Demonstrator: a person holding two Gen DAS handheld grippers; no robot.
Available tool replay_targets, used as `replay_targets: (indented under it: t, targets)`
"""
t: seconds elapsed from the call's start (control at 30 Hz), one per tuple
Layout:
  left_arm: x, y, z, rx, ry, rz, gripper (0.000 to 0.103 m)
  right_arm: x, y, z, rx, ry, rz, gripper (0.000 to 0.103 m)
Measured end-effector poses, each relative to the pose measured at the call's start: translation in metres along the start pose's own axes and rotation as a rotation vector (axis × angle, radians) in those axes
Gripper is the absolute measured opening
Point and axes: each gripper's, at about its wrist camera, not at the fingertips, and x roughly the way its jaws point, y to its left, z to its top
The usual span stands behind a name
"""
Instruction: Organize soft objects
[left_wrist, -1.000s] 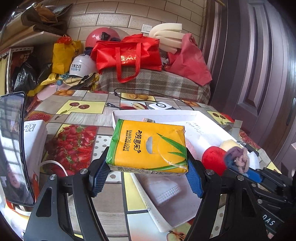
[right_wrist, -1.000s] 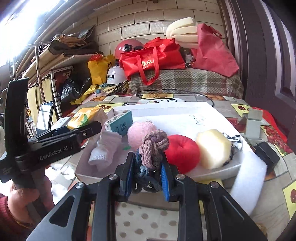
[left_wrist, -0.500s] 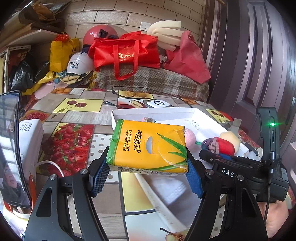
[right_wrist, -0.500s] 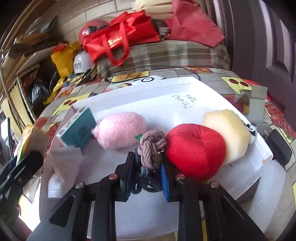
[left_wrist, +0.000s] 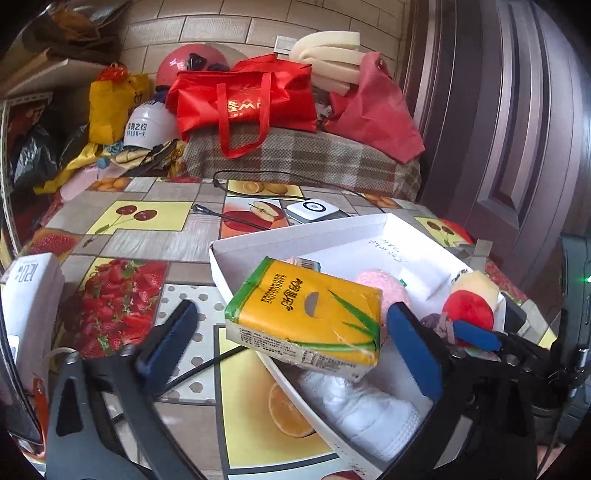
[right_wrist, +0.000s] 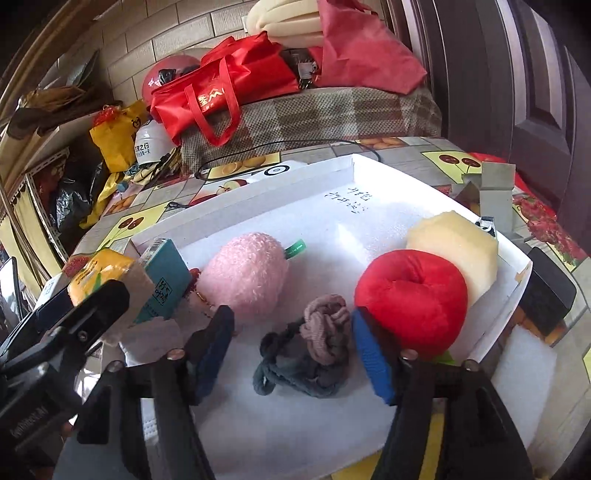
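- The left gripper, at the bottom of its view, has its jaws spread wide; the yellow tissue pack lies tilted between them, apart from both pads, resting on the near rim of the white tray.
- The right gripper is spread too; the knotted rope toy lies loose on the tray floor between its pads, gripped by neither.
- Mid-frame in the right view, the tray also holds a pink plush, a red plush, a pale sponge behind it, and a teal box at left.
- The tray sits on a table with a fruit-print cloth.
- In the upper frame, a red bag lies on a plaid blanket before a brick wall.
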Motion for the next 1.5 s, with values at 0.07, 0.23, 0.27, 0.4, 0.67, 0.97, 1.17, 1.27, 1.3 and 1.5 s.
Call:
replay_targets:
  t: [0.07, 0.23, 0.27, 0.4, 0.67, 0.97, 1.17, 1.27, 1.3, 1.5]
  targets:
    - [-0.001, 0.003, 0.001, -0.021, -0.006, 0.005, 0.103, -0.004, 0.009, -0.001, -0.05, -0.028, -0.03, 0.103]
    - [-0.014, 0.005, 0.0, -0.035, -0.074, 0.024, 0.103, -0.022, 0.026, -0.004, -0.14, -0.14, -0.081, 0.103]
    - [-0.018, 0.006, 0.0, -0.041, -0.091, 0.023, 0.103, -0.028, 0.025, -0.005, -0.137, -0.173, -0.085, 0.103]
    - [-0.025, 0.01, 0.0, -0.049, -0.123, -0.008, 0.103, -0.057, 0.015, -0.012, -0.117, -0.264, -0.079, 0.103]
    - [-0.044, 0.036, 0.014, -0.048, -0.064, -0.02, 0.103, -0.145, -0.046, -0.026, -0.09, -0.432, -0.098, 0.103]
    - [-0.059, 0.042, -0.02, 0.074, 0.157, -0.038, 0.103, -0.16, -0.158, -0.039, 0.206, -0.531, -0.288, 0.103]
    - [-0.026, 0.03, -0.034, 0.188, 0.234, 0.092, 0.103, -0.145, -0.16, -0.044, 0.204, -0.47, -0.262, 0.103]
    - [-0.012, 0.033, -0.029, 0.193, 0.248, 0.116, 0.103, -0.146, -0.152, -0.047, 0.15, -0.469, -0.255, 0.103]
    - [-0.006, 0.035, -0.028, 0.191, 0.266, 0.114, 0.103, -0.146, -0.15, -0.047, 0.138, -0.468, -0.257, 0.103]
    - [0.004, 0.046, -0.03, 0.14, 0.332, 0.091, 0.081, -0.146, -0.151, -0.046, 0.135, -0.474, -0.253, 0.103]
